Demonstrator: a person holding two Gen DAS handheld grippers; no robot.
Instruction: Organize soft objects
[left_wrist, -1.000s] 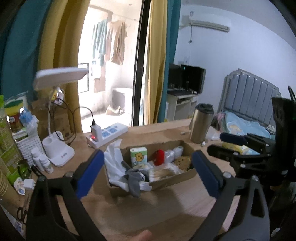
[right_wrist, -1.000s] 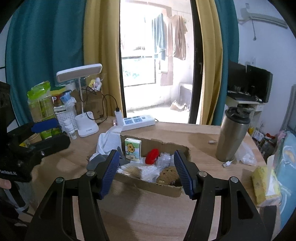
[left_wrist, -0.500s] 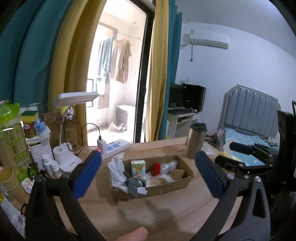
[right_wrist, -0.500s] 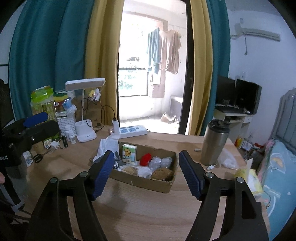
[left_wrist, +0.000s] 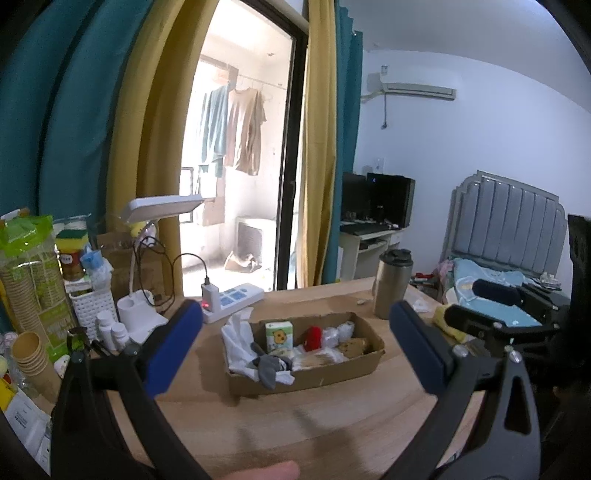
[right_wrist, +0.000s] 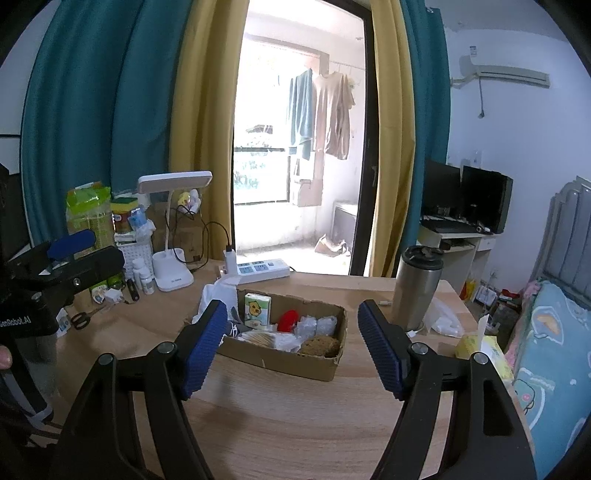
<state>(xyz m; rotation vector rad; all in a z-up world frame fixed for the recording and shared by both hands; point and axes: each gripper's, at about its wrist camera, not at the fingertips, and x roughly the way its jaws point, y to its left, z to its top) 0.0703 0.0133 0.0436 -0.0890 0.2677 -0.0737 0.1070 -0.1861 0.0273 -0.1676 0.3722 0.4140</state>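
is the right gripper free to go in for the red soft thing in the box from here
Probably yes: the right gripper is open and empty, and the red soft thing lies uncovered in the cardboard box. The tissue pack stands close beside it.

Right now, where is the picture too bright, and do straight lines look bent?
Right wrist view: the balcony doorway is overexposed, and the yellow curtains bow outward. Left wrist view: the same glare, and the teal curtain curves strongly; the cardboard box stays clear.

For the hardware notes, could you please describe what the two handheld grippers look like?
Both are alike: the left gripper and right gripper have matte black angular frames with round pivot bolts and two fingers faced with ribbed blue pads. White lettering marks the left gripper's black body where it shows in the right wrist view.
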